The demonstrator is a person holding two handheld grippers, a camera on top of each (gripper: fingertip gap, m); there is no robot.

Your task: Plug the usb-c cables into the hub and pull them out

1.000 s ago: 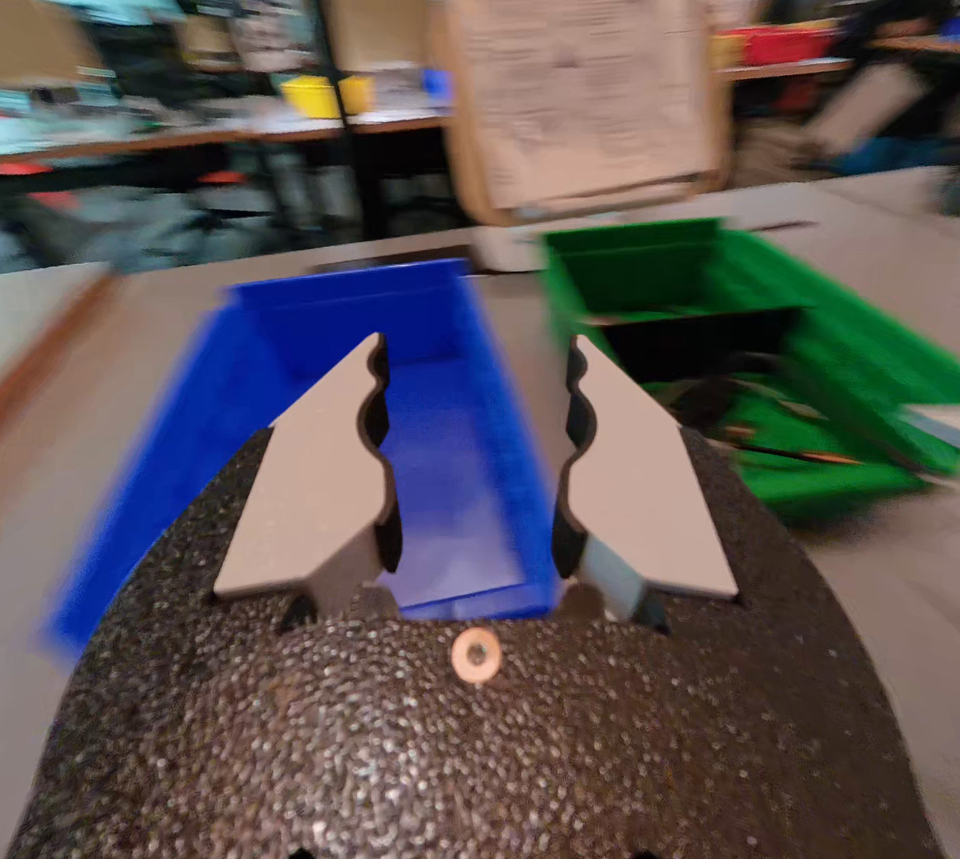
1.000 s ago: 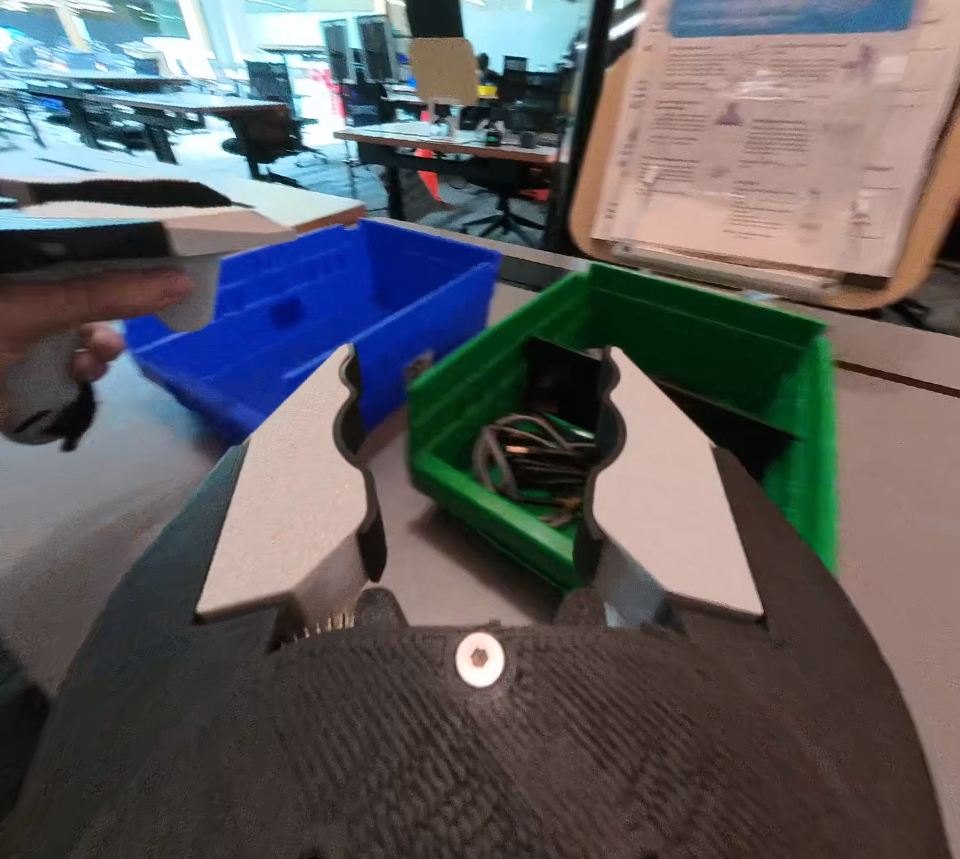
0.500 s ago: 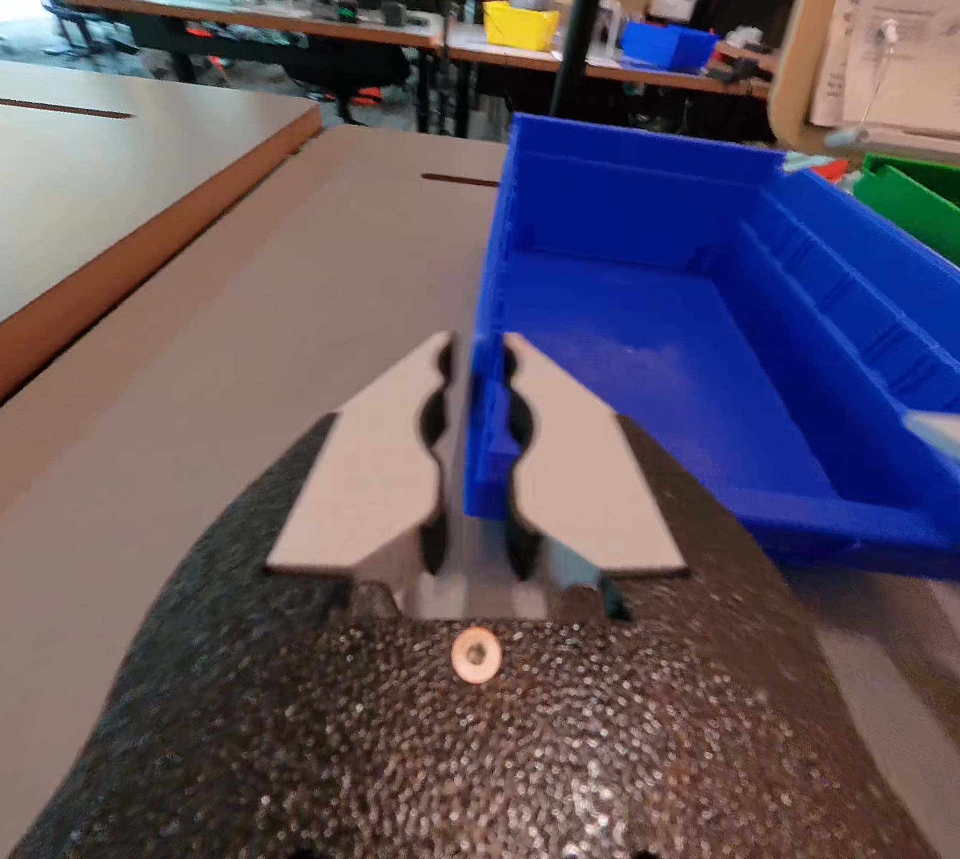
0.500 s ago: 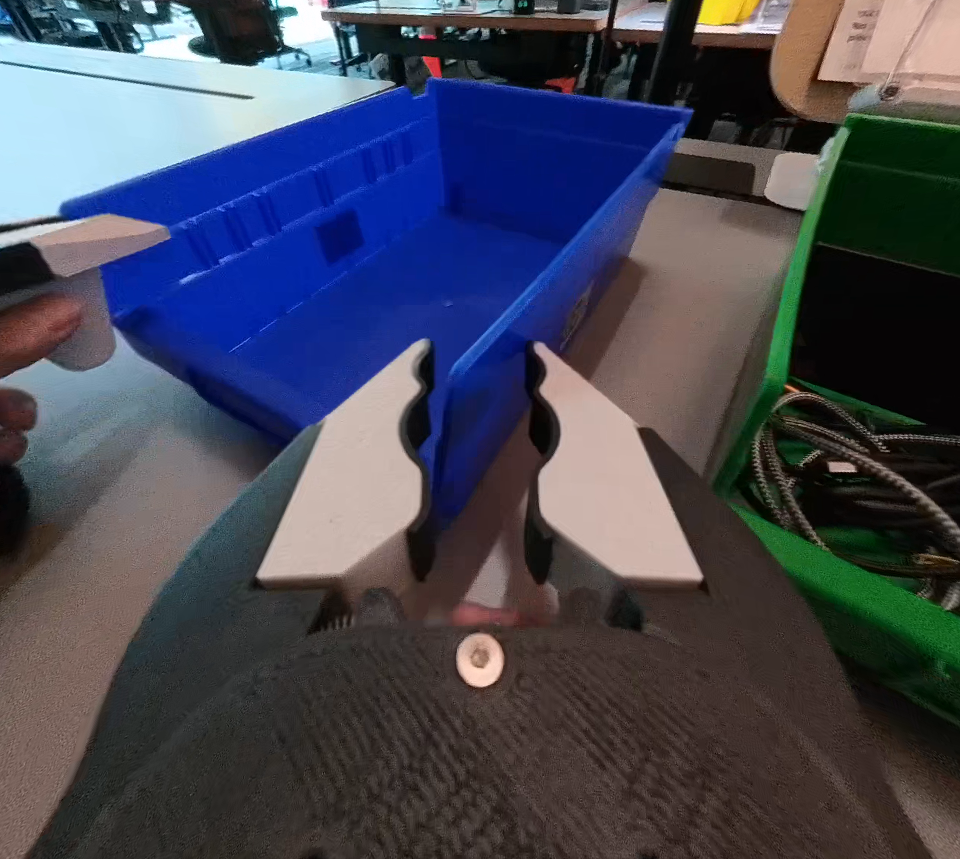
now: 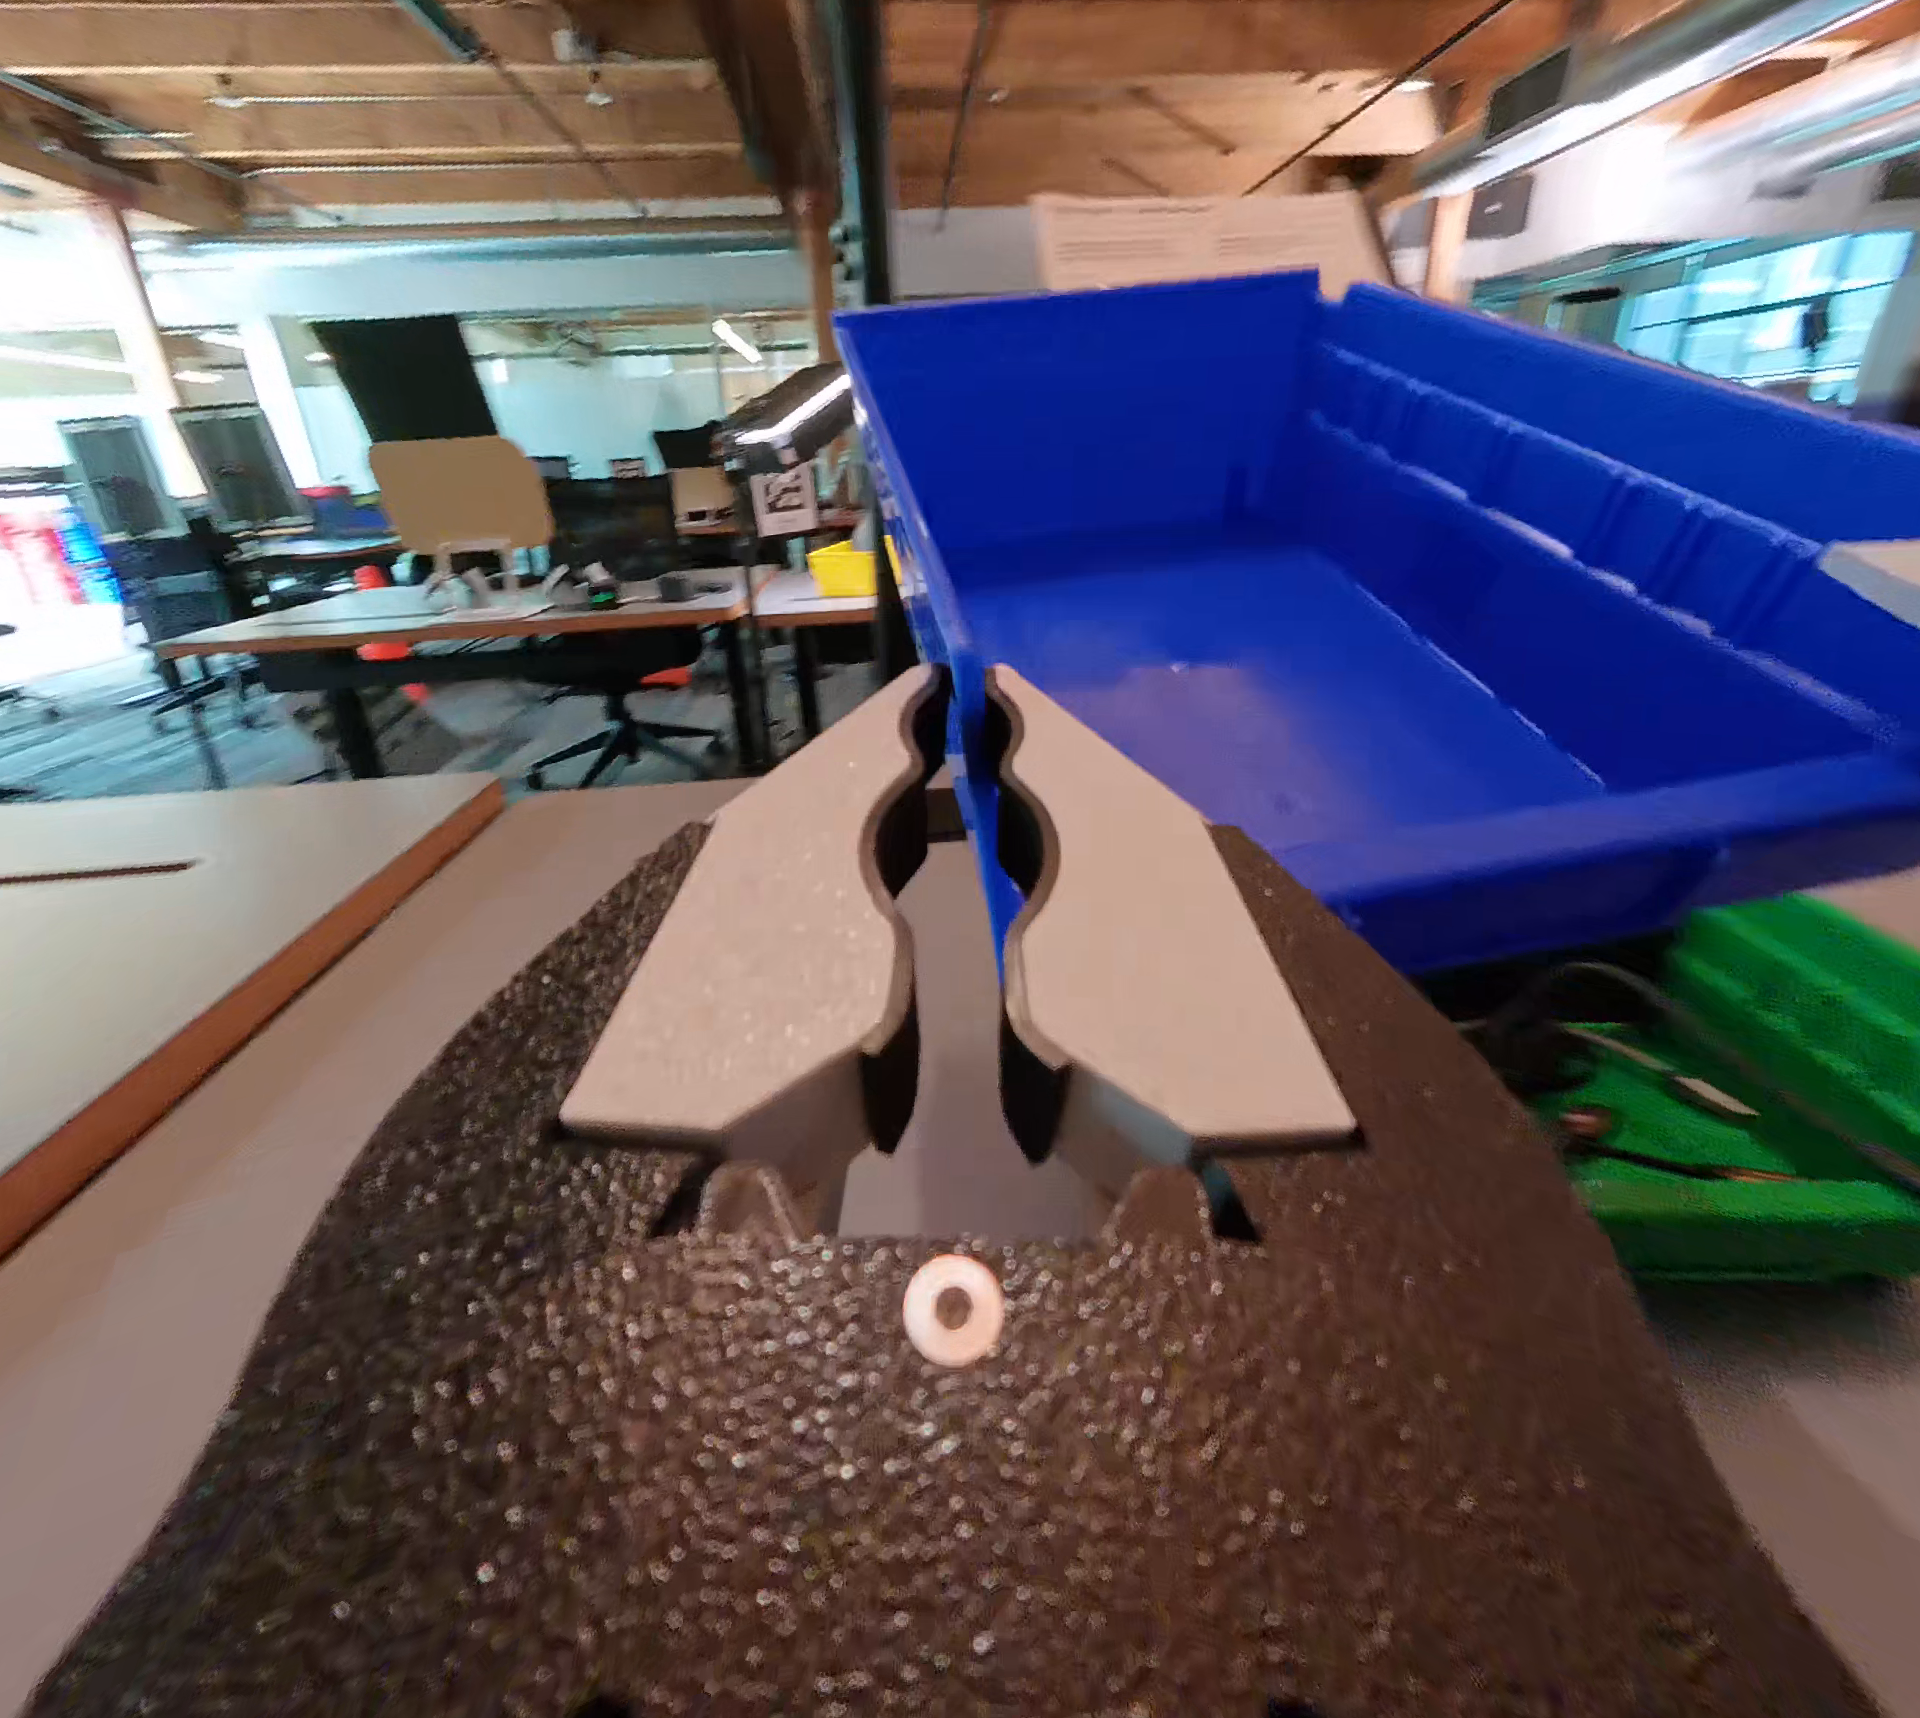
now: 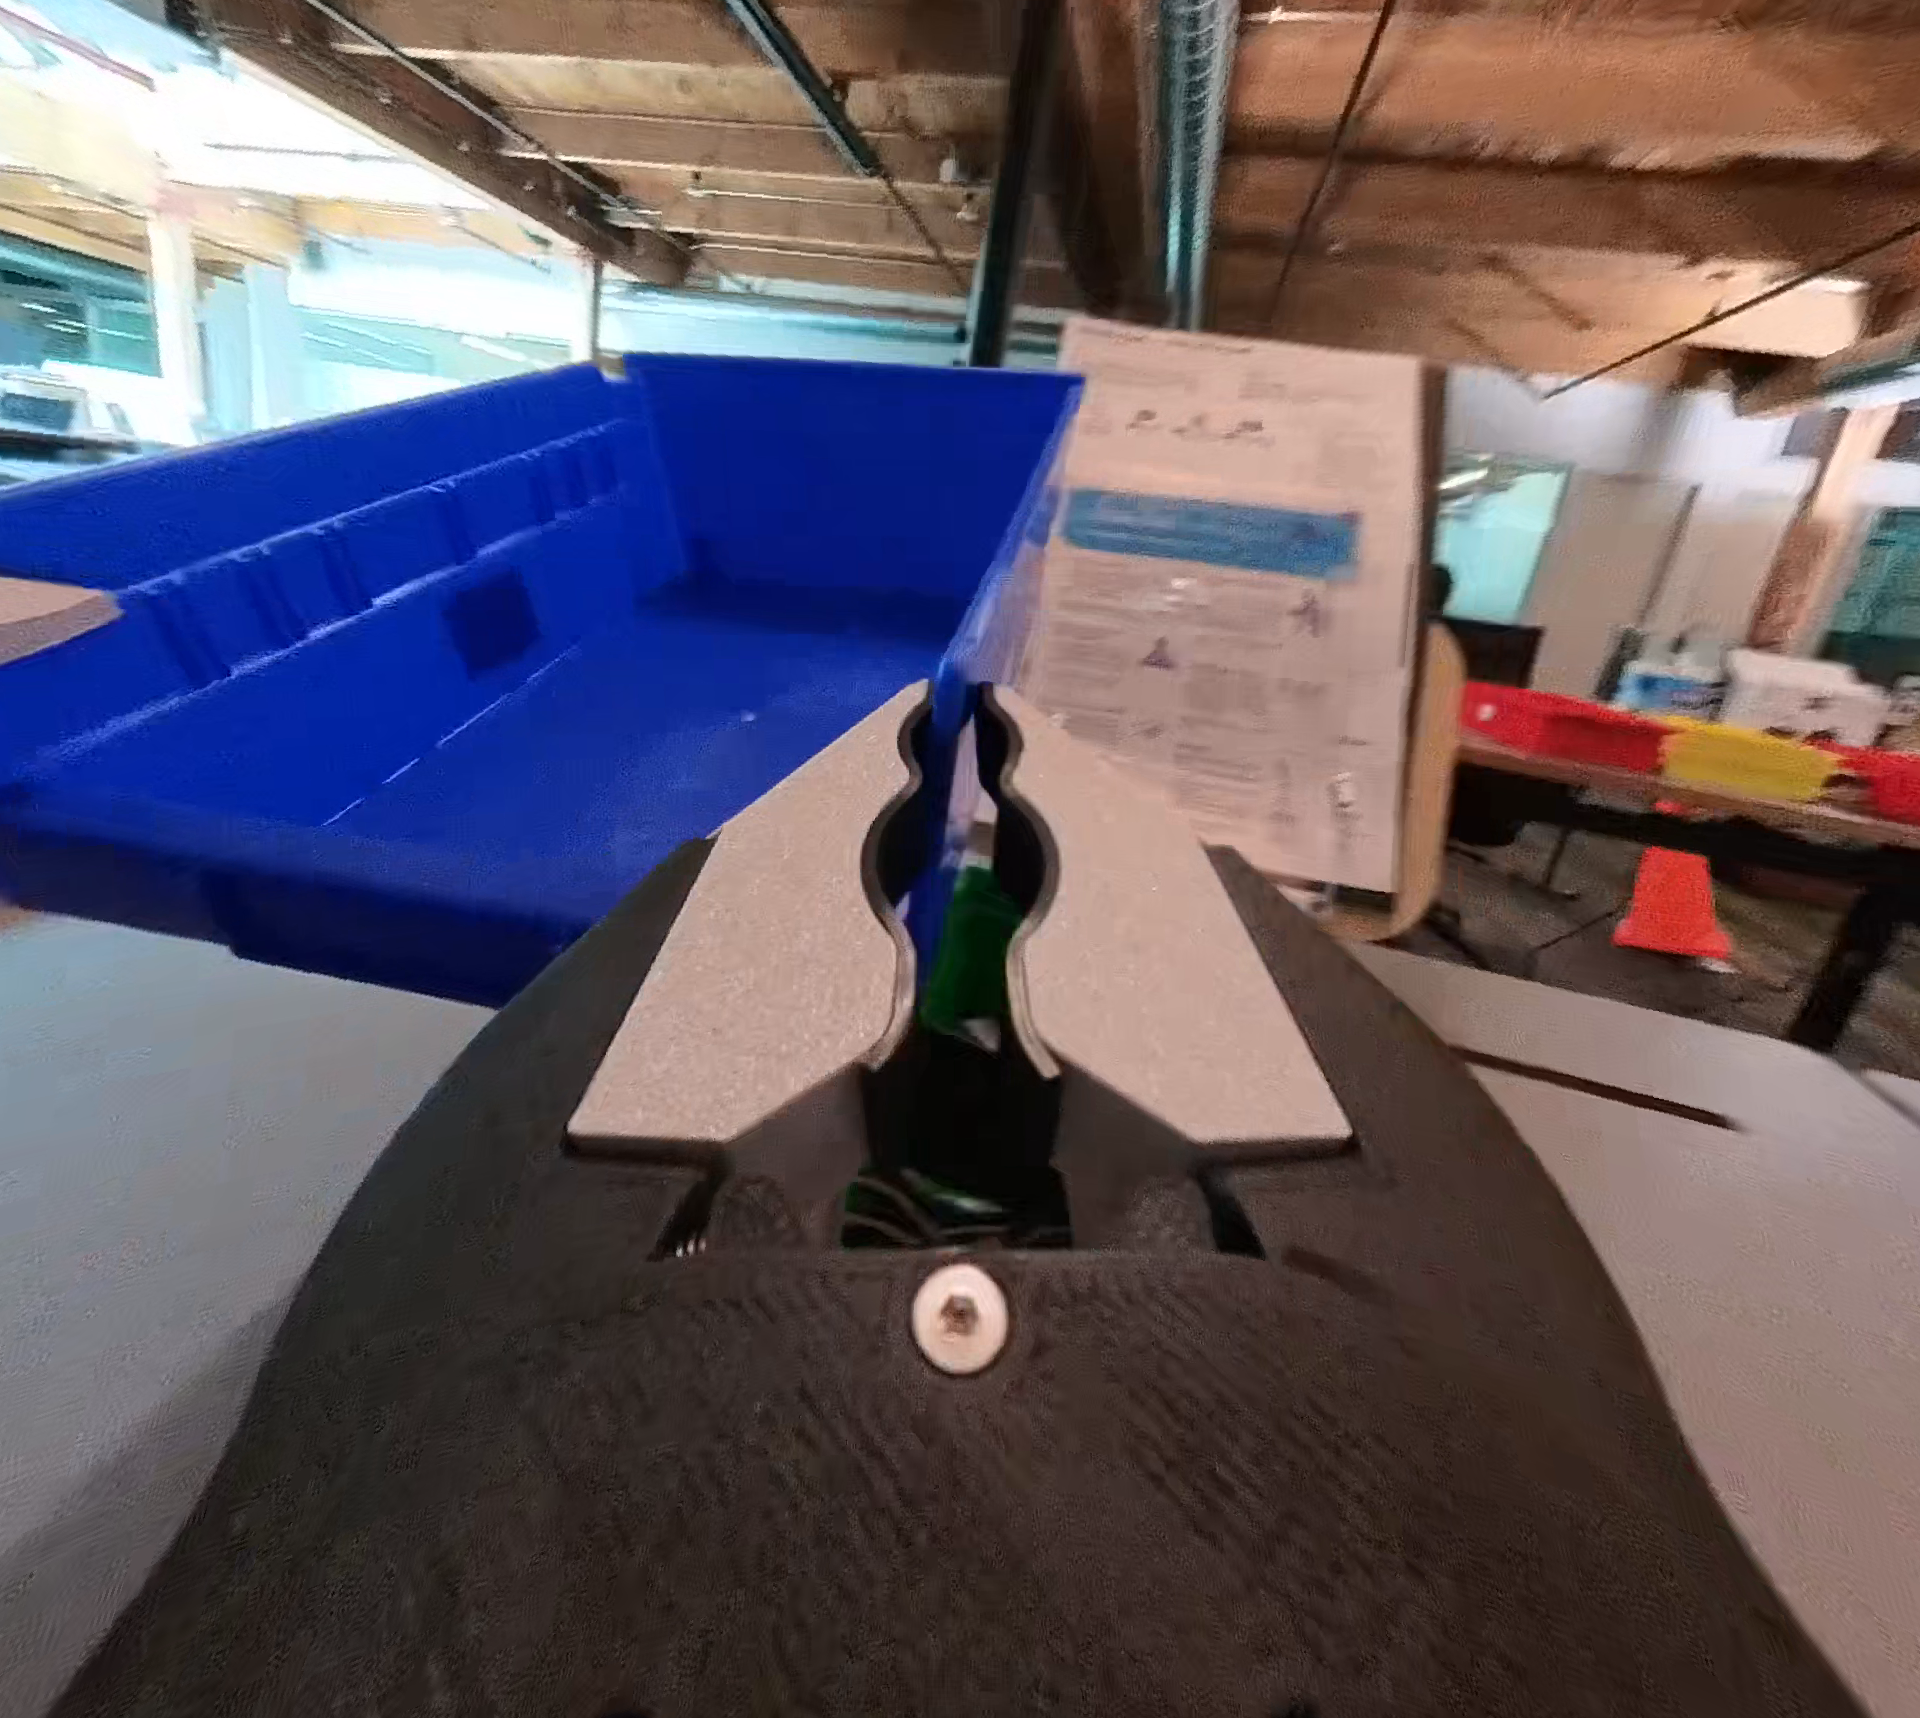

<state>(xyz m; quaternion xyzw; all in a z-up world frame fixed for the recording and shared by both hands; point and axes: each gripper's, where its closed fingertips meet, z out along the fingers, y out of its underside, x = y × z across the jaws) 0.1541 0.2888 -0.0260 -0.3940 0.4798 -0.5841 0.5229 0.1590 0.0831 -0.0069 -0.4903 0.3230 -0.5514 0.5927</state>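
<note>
An empty blue bin (image 5: 1299,629) is held up off the table, tilted, by both grippers. My left gripper (image 5: 966,681) is shut on the bin's left side wall. My right gripper (image 6: 954,700) is shut on its right side wall; the bin (image 6: 468,681) fills the left of the right wrist view. A green bin (image 5: 1787,1128) sits on the table below the blue one, with dark braided cables (image 5: 1621,1034) in it. A sliver of the green bin (image 6: 971,941) shows between my right fingers. No hub is in view.
The grey table (image 5: 208,1305) lies under both grippers, with a second table (image 5: 156,889) to the left. A clipboard with printed sheets (image 6: 1226,629) stands behind the bins. Desks, chairs and an orange cone (image 6: 1673,905) are farther back. The grippers' ends are close to 20 cm from one another.
Both grippers went from open to shut on opposite side walls of the blue bin, then lifted it off the table and over the green bin. Both views now tilt upward toward the ceiling.
</note>
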